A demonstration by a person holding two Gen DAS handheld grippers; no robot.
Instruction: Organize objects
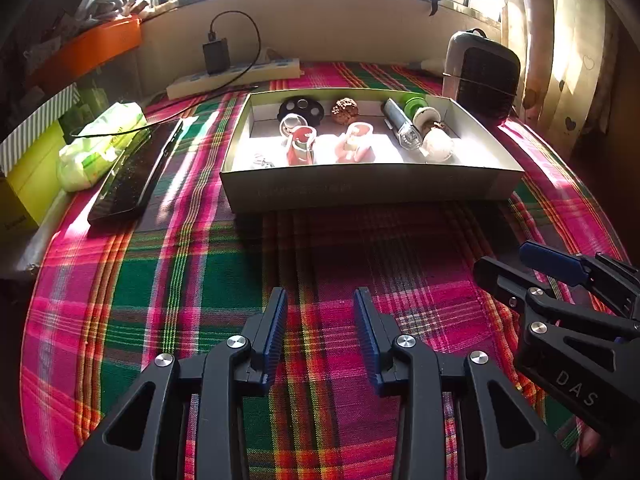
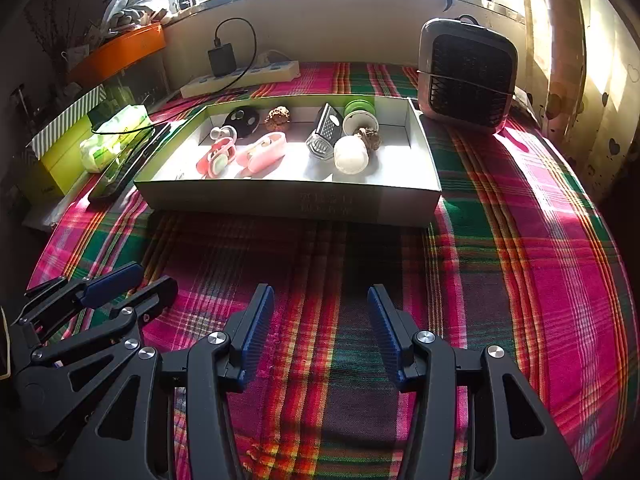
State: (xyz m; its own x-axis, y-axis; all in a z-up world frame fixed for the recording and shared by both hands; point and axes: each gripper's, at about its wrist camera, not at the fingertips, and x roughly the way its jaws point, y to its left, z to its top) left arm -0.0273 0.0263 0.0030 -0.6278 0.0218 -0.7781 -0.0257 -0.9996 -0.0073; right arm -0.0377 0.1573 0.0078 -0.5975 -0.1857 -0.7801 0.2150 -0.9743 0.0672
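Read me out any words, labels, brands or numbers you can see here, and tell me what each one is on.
"DAS": right gripper, on its black body.
Box, front wall: faint embossed characters, too blurred to read.
Green tissue pack: print too small to read.
Nothing else legible.

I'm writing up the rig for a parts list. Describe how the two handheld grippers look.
Both match. The left gripper and the right gripper are matte black plastic with angular linkage arms that have triangular cutouts and round silver pivot bolts. Each finger carries a flat, ribbed dark blue pad. White letters "DAS" mark the right gripper's body in the left wrist view. No cables or sleeves show.
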